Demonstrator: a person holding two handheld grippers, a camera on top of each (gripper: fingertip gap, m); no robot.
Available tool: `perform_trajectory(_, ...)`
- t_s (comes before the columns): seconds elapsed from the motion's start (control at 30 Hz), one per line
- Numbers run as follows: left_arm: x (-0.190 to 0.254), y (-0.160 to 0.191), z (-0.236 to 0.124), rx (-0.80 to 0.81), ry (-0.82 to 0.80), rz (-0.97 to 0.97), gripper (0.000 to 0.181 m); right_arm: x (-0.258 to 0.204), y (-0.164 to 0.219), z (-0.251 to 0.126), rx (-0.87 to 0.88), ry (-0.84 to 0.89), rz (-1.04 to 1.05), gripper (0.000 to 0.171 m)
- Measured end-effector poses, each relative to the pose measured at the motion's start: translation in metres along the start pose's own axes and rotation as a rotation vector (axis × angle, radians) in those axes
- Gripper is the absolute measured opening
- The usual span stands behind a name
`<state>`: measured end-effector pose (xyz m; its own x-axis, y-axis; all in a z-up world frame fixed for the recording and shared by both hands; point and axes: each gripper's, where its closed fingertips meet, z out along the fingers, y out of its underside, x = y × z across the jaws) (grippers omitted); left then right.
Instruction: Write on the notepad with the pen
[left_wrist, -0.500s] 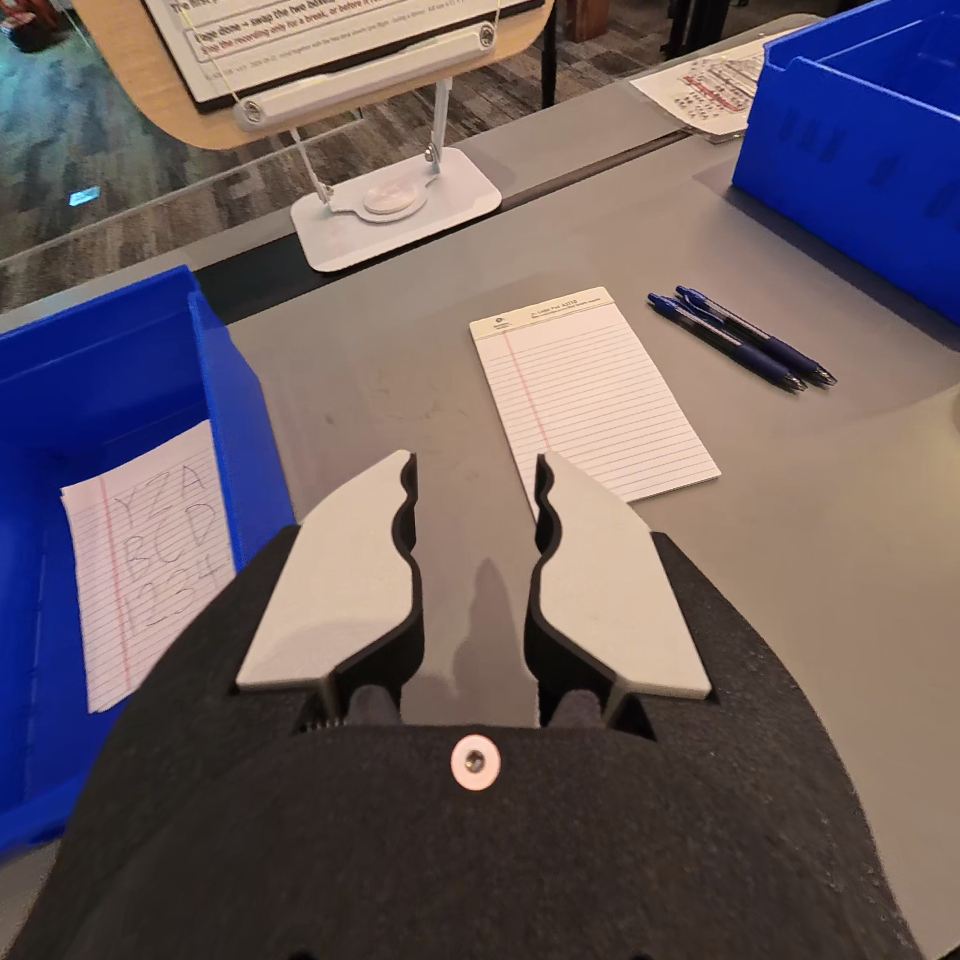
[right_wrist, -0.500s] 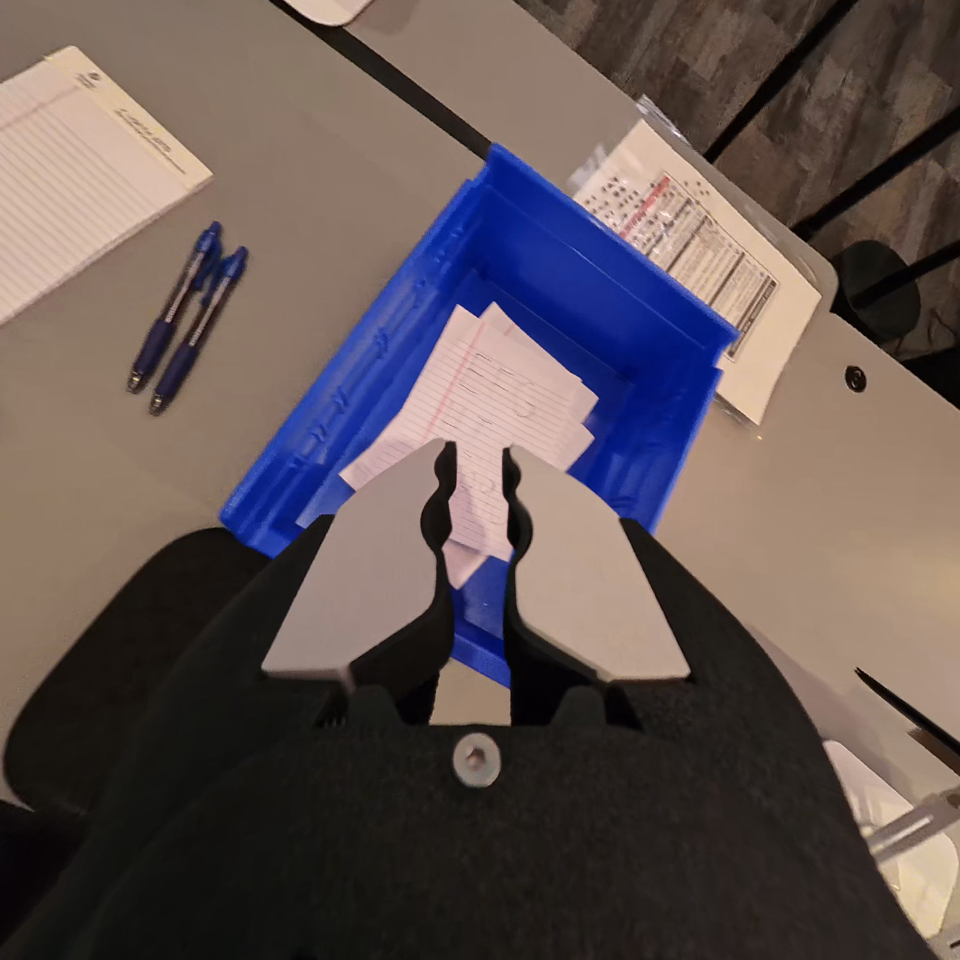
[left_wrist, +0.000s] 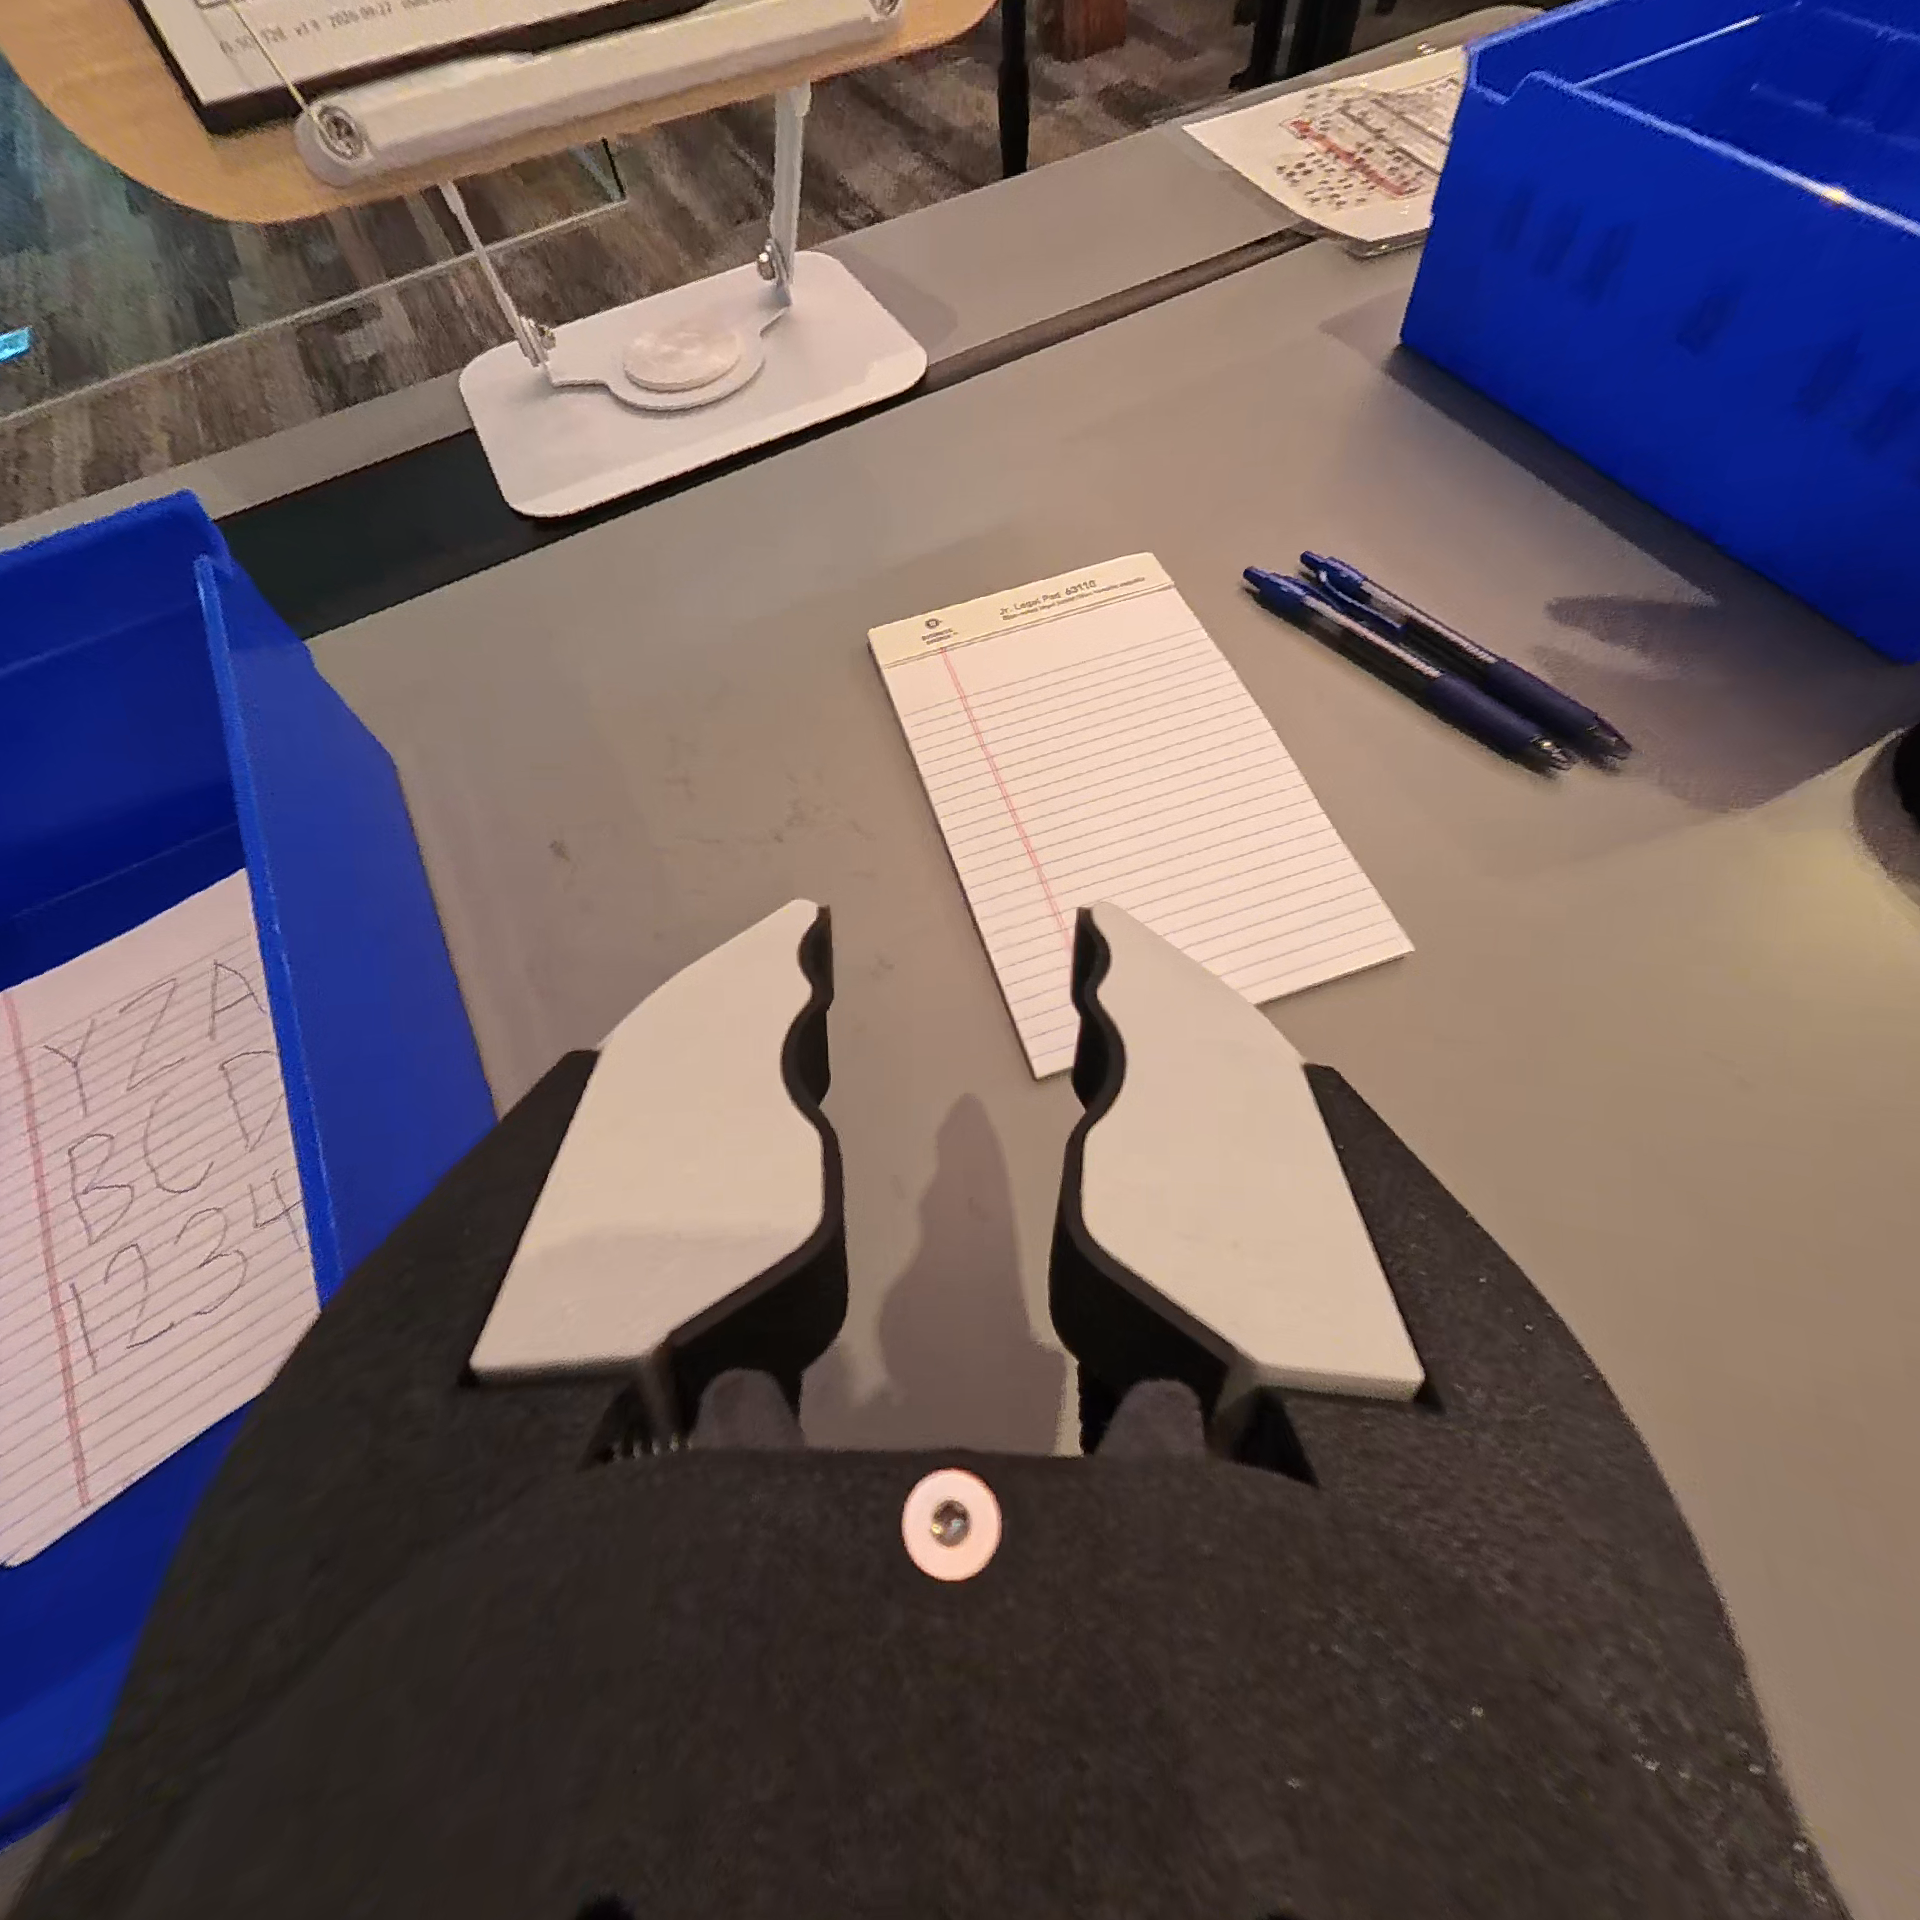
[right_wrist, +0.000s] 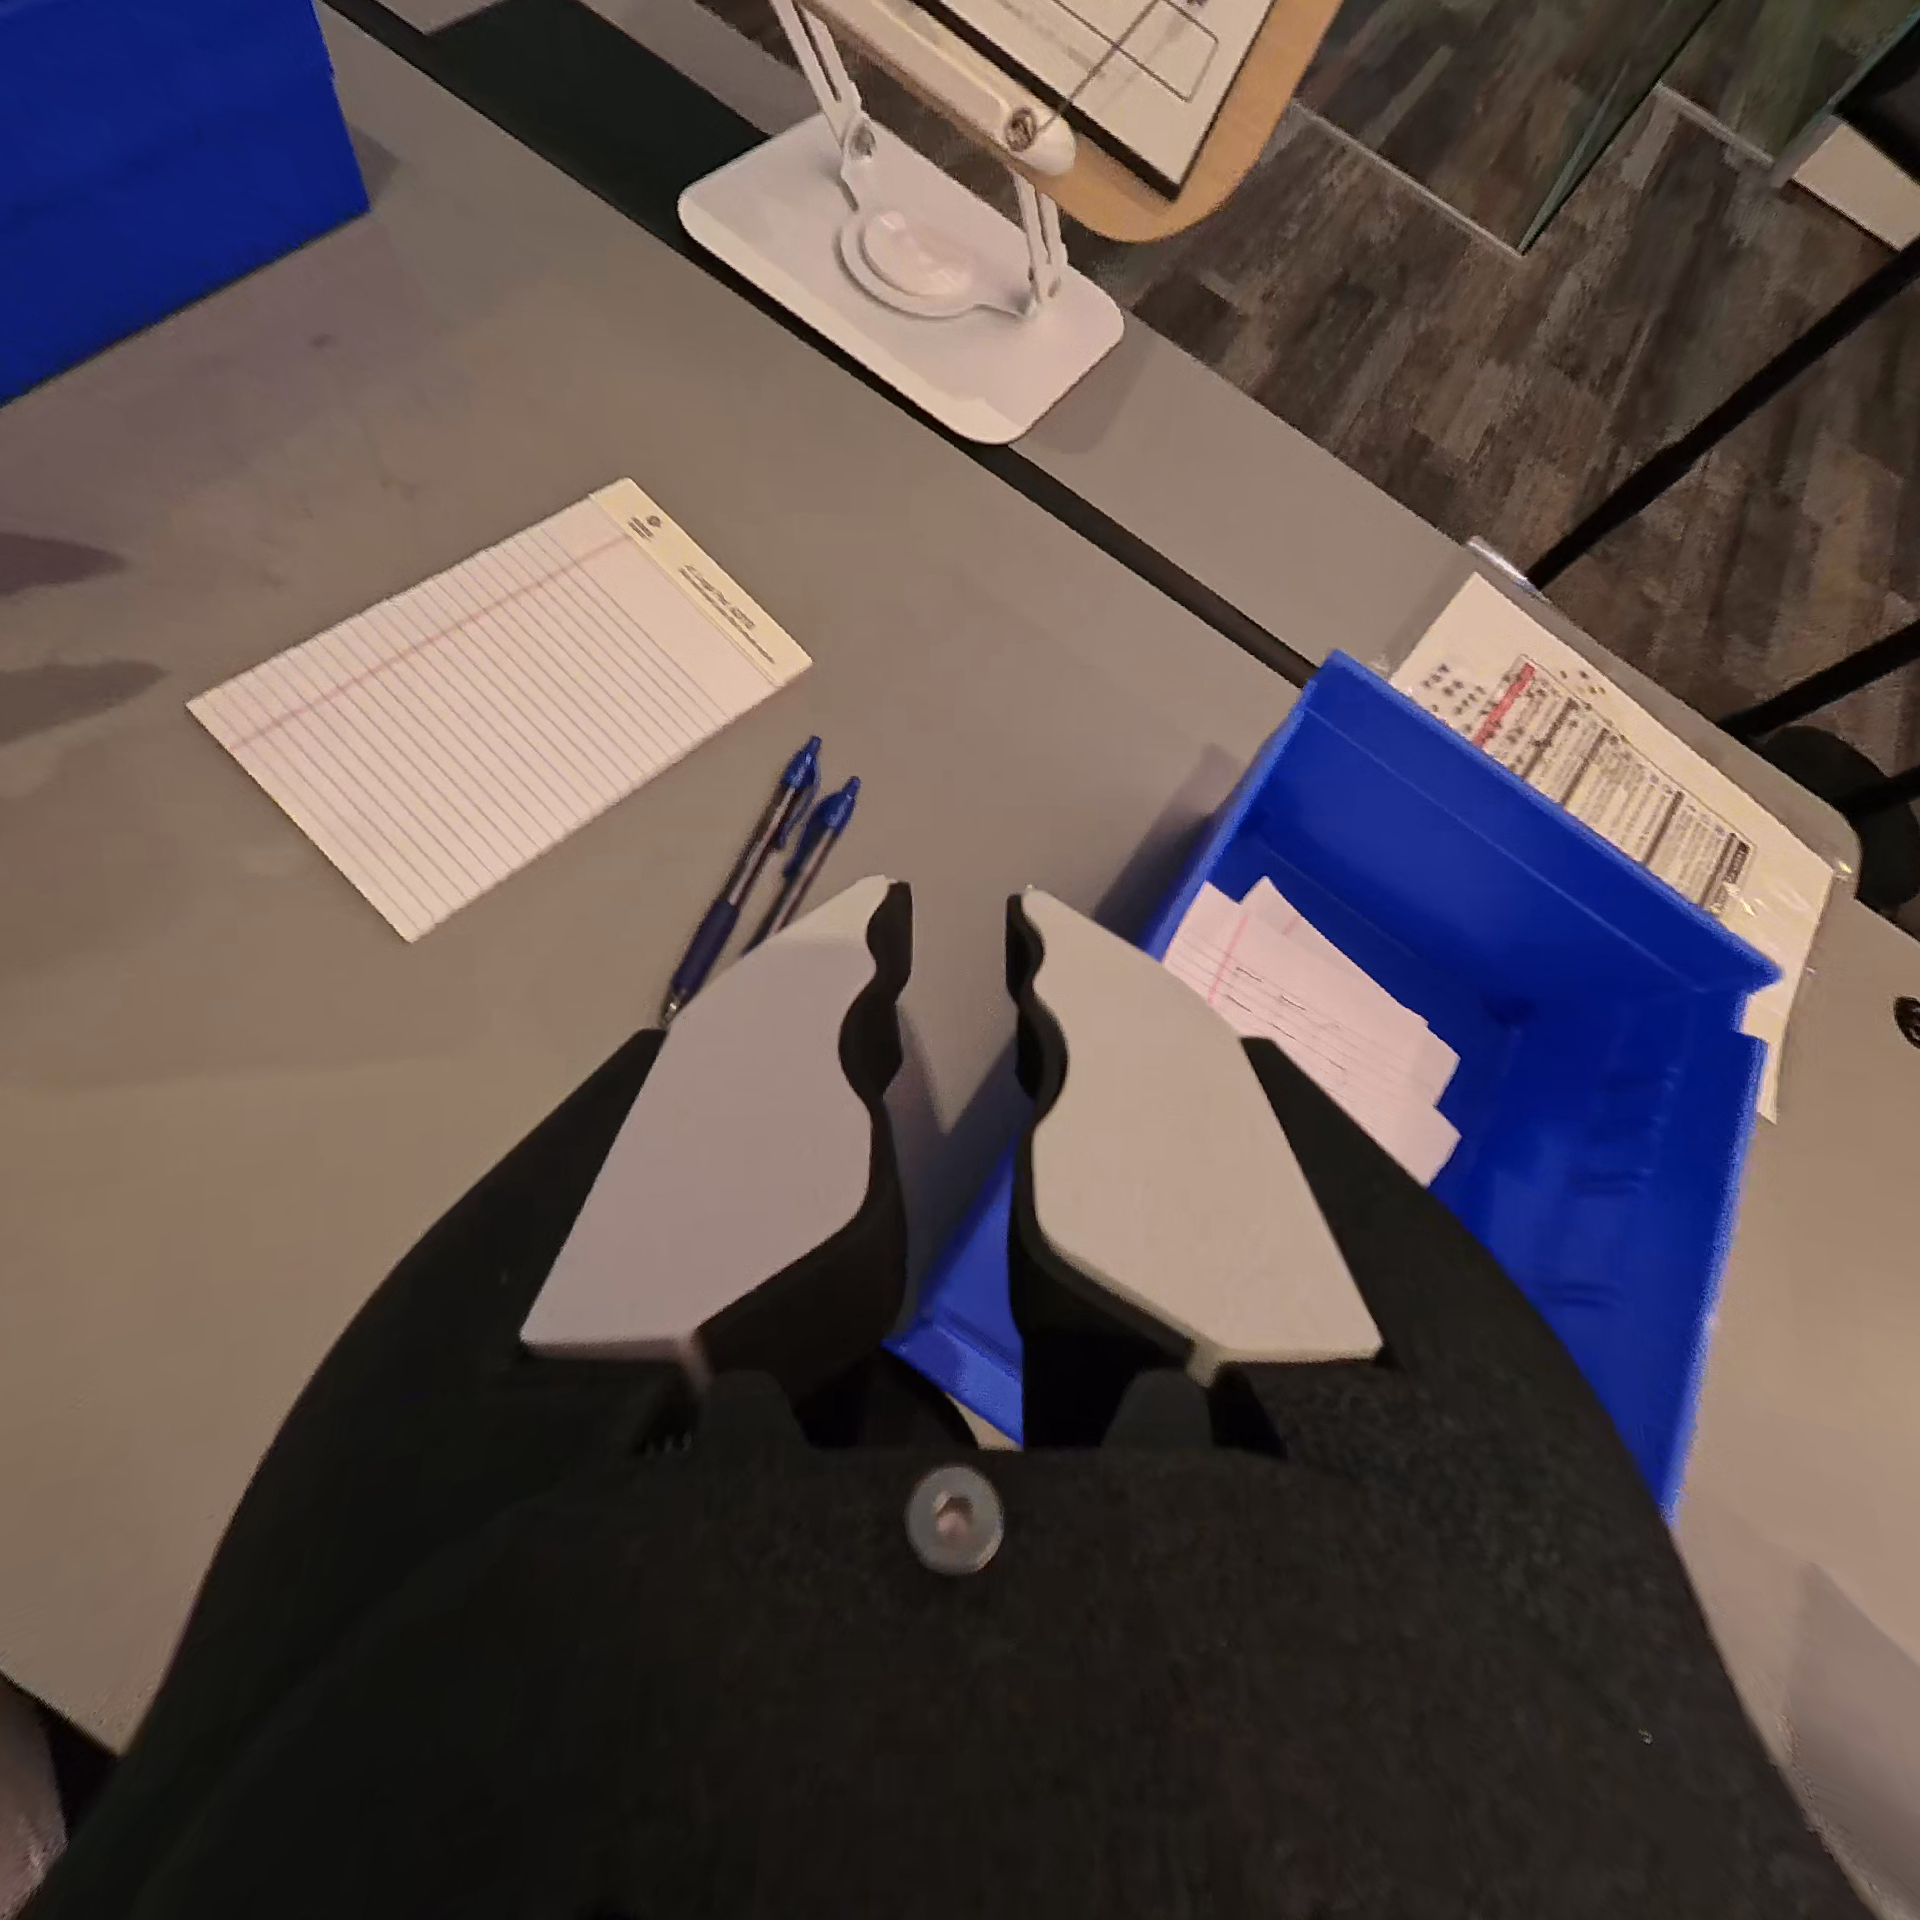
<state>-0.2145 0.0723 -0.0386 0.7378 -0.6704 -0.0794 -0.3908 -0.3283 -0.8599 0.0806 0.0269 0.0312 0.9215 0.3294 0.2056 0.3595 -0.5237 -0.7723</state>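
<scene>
Hovering over the grey table (left_wrist: 1558, 1195), nearest to farthest:

Left gripper (left_wrist: 951, 925): jaws standing spread, holding nothing, tips lying just over the near corner of the notepad, likely readying to steady it.

Right gripper (right_wrist: 961, 899): jaws parted by a narrower gap, empty, hanging above the table between the pens and the right bin (right_wrist: 1538, 894), probably lining up for a pickup.

Notepad (left_wrist: 1132, 800): lying flat mid-table, top sheet blank, nothing written yet.

Pens (left_wrist: 1434, 665): two blue ones lying side by side, touching, just beside the pad's right edge, within the right gripper's reach.

Left bin (left_wrist: 291, 831) and the right bin: flanking the work area, each holding lined sheets, seemingly finished pages.

Stand (left_wrist: 696, 395): sitting at the far edge, propping a board towards the worker.
</scene>
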Motion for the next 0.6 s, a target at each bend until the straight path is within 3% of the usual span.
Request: perform_trajectory(0.6,0.014,0.035,0.051,-0.113,0.126,-0.062,0.044,-0.052,0.015,0.04,-0.025,-0.051,0.015,0.017)
